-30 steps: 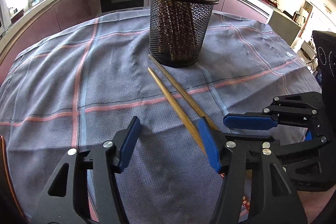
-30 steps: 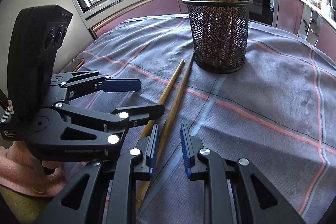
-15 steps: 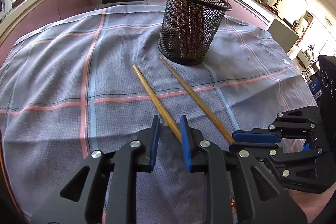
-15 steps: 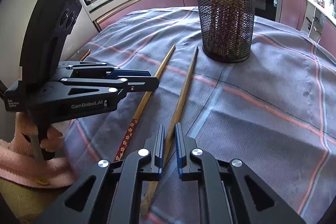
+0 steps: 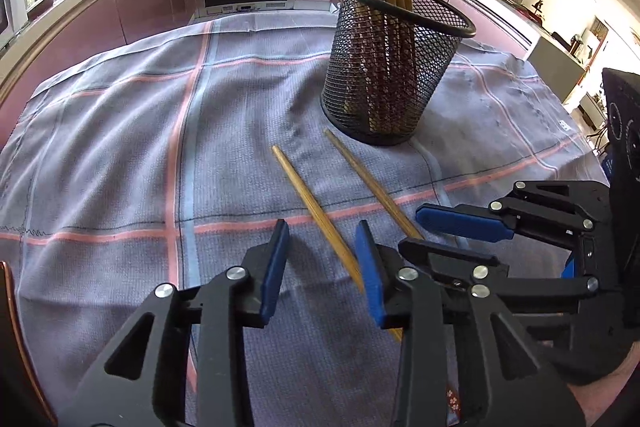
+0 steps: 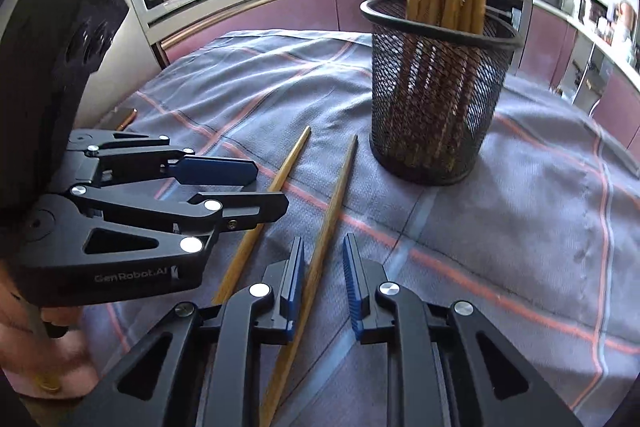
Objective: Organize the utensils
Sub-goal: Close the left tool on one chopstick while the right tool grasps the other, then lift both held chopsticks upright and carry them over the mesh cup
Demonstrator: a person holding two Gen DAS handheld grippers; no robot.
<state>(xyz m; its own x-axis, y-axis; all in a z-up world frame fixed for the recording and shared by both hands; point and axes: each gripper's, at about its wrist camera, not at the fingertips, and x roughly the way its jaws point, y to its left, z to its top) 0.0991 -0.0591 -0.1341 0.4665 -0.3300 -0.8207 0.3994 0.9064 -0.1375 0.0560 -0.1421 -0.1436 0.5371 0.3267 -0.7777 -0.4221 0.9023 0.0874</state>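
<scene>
Two loose chopsticks lie on the desk's checked cloth (image 5: 120,131), near-parallel, tips pointing at the mesh holder (image 5: 394,67), which stands upright w/ a bundle of chopsticks already in it.

Left tongs (image 5: 322,267) are spread; the left chopstick (image 5: 316,215) runs between the pads, hard against the right one, not pinched. Right tongs (image 6: 322,277) are also spread, straddling the right chopstick (image 6: 332,211), which sits nearer the left pad.

Risks, as I judge:
- Both sticks sit off-centre, so closing may roll or skid them out instead of pinching.
- The two tongs are v. close; closing or lifting together could make them knock.
- Grip near the thick end means a long lever, so the tip may swing and hit the holder rim or tip it.
</scene>
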